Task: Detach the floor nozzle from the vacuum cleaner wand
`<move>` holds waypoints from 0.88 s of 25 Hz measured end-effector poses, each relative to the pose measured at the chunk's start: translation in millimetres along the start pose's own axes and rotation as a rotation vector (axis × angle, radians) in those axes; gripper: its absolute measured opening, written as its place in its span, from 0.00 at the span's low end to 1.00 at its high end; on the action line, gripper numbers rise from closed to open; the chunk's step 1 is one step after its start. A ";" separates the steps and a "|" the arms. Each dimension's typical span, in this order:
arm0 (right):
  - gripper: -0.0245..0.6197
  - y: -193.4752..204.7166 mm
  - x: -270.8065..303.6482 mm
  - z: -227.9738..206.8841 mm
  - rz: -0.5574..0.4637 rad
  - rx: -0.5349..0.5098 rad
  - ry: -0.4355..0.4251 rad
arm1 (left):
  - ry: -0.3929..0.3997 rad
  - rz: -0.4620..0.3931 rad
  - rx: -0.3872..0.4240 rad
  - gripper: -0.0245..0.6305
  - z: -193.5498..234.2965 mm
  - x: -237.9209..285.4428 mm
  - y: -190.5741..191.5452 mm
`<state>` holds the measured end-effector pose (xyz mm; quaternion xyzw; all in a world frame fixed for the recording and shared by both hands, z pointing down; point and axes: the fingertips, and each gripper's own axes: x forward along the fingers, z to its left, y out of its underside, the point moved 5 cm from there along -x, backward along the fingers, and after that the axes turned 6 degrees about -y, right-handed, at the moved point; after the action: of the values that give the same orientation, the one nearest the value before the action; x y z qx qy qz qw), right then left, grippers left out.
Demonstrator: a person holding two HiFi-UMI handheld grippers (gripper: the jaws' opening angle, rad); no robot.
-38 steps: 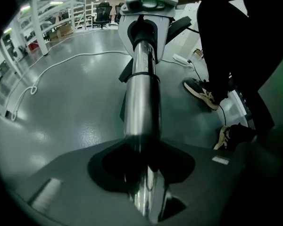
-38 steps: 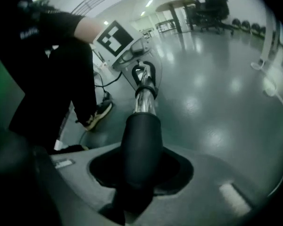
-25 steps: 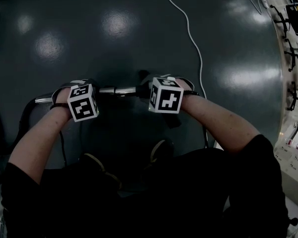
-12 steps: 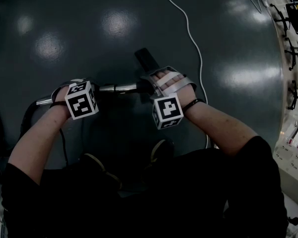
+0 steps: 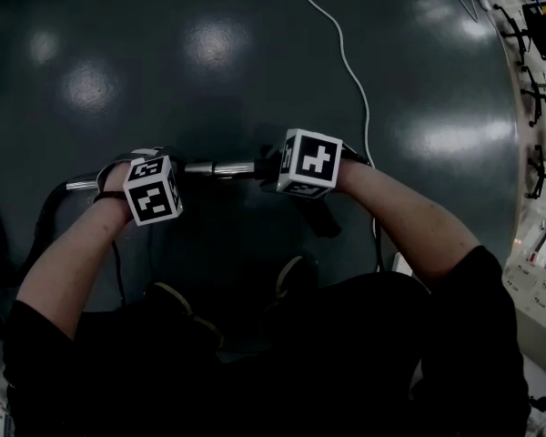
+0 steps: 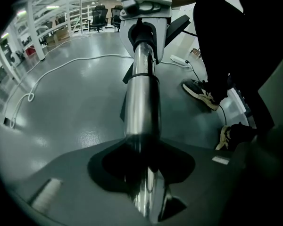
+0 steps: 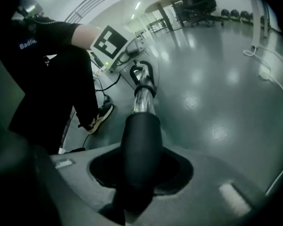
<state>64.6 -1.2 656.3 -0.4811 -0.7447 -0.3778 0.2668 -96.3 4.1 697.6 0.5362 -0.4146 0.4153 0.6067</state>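
Head view, item one: vacuum cleaner wand (image 5: 217,167), chrome tube, held level across the person's front, above the dark glossy floor (image 5: 209,62) and not resting on it. Item two: left hand-held gripper (image 5: 132,173), clenched on the bare metal of the wand; in the left gripper view the tube (image 6: 142,102) runs straight out from between the jaws (image 6: 148,173), so this hand likely serves as the anchor that stops the wand from turning or sliding. Item three: right hand-held gripper (image 5: 296,167), close along the same tube, marker cube tipped upward. In the right gripper view its jaws (image 7: 139,173) grasp a thick black sleeve, apparently the neck of the floor nozzle (image 7: 140,140), just where it meets the chrome. Item four: floor nozzle body (image 5: 320,218), a dark shape hanging below and nearer the person than the right hand; outline hard to read in the dim light. The two grips sit either side of the joint, probably so that one half can be twisted or pulled against the other. Nozzle and wand appear joined; separation not yet done. Sundry: white cable (image 5: 350,71) trailing over the floor, well apart; the person's shoe (image 5: 296,269) beneath the wand.
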 end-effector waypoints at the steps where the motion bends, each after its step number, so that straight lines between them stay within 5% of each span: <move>1: 0.22 0.0 -1.0 -0.3 -0.003 -0.011 0.007 | -0.003 0.001 0.001 0.27 0.1 0.3 -0.3; 4: 0.22 -2.2 -2.0 -3.6 0.012 -0.126 0.133 | -0.018 0.007 0.003 0.27 3.1 0.0 1.1; 11: 0.22 -8.2 -5.8 -14.1 0.162 -0.571 0.623 | 0.008 0.002 -0.038 0.27 8.9 -5.9 7.9; 14: 0.22 -9.7 -7.5 -16.5 0.218 -0.677 0.739 | 0.006 0.001 -0.043 0.27 11.0 -8.2 8.5; 17: 0.22 -9.0 -6.9 -14.5 0.164 -0.580 0.644 | 0.004 0.004 -0.037 0.27 10.1 -9.2 9.1; 20: 0.22 2.2 -9.7 -16.6 -0.011 -0.252 0.349 | -0.019 0.031 -0.028 0.27 12.4 -7.0 18.1; 22: 0.22 14.1 -16.2 -21.4 -0.123 -0.090 0.234 | -0.027 0.046 -0.030 0.27 13.2 -5.7 24.0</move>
<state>84.7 -23.6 660.6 -0.3985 -0.7189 -0.4801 0.3064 -121.6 -7.4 700.7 0.5230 -0.4412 0.4154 0.5994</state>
